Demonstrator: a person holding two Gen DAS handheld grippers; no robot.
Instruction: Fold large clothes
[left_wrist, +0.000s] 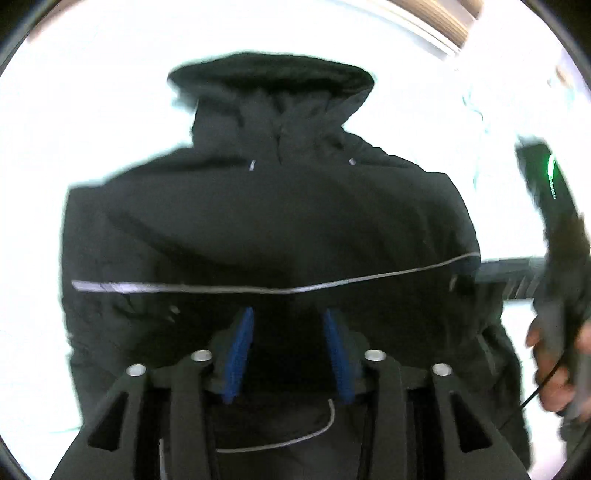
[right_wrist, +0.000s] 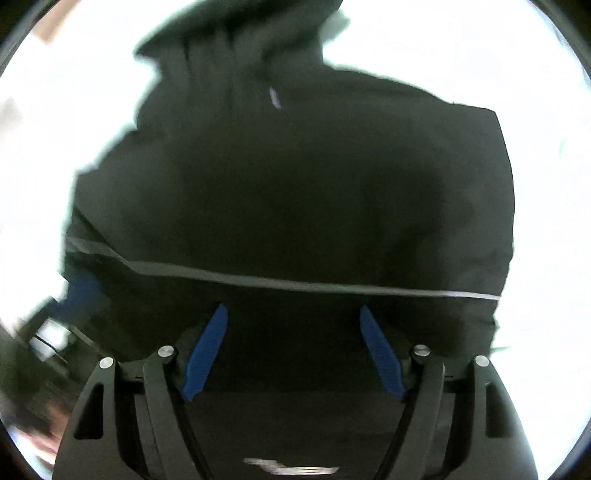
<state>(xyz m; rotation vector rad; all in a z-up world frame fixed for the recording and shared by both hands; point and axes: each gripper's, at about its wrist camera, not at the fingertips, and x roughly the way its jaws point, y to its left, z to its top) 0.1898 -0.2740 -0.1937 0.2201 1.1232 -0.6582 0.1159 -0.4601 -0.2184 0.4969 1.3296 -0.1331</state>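
A black hooded jacket (left_wrist: 273, 214) lies flat on a bright white surface, hood at the far end, with a thin grey reflective stripe (left_wrist: 280, 290) across it. It also fills the right wrist view (right_wrist: 295, 192). My left gripper (left_wrist: 290, 317) is open over the jacket's near part, blue pads apart, nothing between them. My right gripper (right_wrist: 293, 314) is open wide just above the jacket below the stripe (right_wrist: 332, 286). In the left wrist view the right gripper's body and the hand holding it (left_wrist: 554, 354) are at the right edge.
The white surface (left_wrist: 92, 110) surrounds the jacket on all sides. A wooden edge (left_wrist: 454, 22) shows at the top right of the left wrist view. The left gripper's blue pad (right_wrist: 83, 295) shows blurred at the left edge of the right wrist view.
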